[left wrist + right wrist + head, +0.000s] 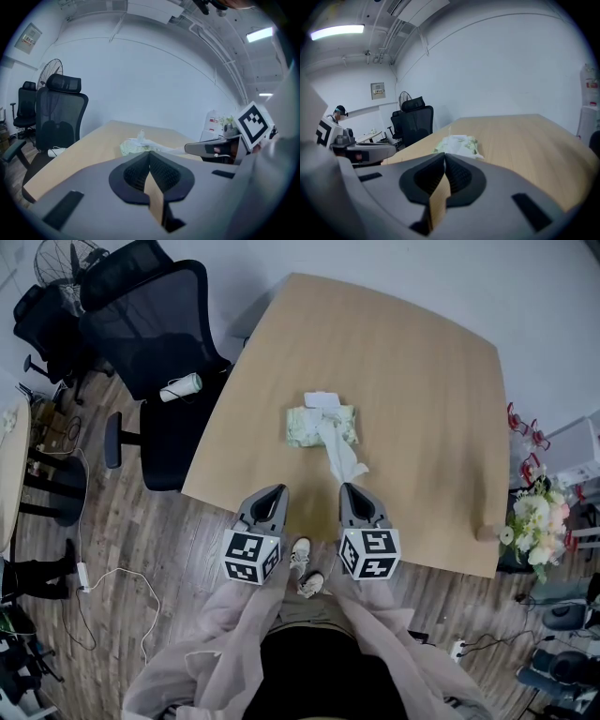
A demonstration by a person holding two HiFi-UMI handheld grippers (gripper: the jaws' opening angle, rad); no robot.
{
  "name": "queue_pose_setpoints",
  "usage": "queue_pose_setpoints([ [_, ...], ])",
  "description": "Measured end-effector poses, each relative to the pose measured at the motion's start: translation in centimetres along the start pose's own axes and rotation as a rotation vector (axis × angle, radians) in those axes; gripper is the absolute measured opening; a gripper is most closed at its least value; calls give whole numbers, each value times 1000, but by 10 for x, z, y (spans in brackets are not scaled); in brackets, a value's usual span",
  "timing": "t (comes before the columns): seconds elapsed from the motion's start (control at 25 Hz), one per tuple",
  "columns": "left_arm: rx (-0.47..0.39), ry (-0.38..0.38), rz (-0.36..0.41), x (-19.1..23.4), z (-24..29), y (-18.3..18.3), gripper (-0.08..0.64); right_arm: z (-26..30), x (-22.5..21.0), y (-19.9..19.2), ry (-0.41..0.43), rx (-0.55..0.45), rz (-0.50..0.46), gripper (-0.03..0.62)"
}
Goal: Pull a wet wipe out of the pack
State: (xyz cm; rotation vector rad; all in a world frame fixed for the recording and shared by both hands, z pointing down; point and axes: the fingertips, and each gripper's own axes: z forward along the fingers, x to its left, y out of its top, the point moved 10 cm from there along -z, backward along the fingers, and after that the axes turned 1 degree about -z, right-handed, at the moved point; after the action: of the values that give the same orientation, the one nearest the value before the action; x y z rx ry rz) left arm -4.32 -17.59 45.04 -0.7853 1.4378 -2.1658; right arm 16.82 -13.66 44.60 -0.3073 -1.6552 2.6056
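Observation:
The pale green wet wipe pack [321, 425] lies in the middle of the wooden table [422, 409], its white lid flap [321, 399] open at the far side. A white wipe [341, 456] trails out of it toward me and ends crumpled on the table just ahead of my right gripper [346, 486]. That gripper is shut, and I cannot make out any wipe pinched in it. My left gripper [278, 488] hovers at the table's near edge, shut and empty. The pack [457, 145] shows beyond the closed right jaws, and the pack [133, 146] also lies ahead of the left gripper [150, 152].
A black mesh office chair [155, 329] with a white roll [180, 387] on its seat stands at the table's left. A small wooden cup [487, 532] sits on the near right corner, with flowers [536, 521] beside it. Cables [112, 582] lie on the wood floor.

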Motion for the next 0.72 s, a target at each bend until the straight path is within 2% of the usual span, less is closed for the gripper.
queue_pose_setpoints([
  [0.72,19,-58,36,-23,-12,-6,11,-46,-11,-13,-90,-34,44,11],
])
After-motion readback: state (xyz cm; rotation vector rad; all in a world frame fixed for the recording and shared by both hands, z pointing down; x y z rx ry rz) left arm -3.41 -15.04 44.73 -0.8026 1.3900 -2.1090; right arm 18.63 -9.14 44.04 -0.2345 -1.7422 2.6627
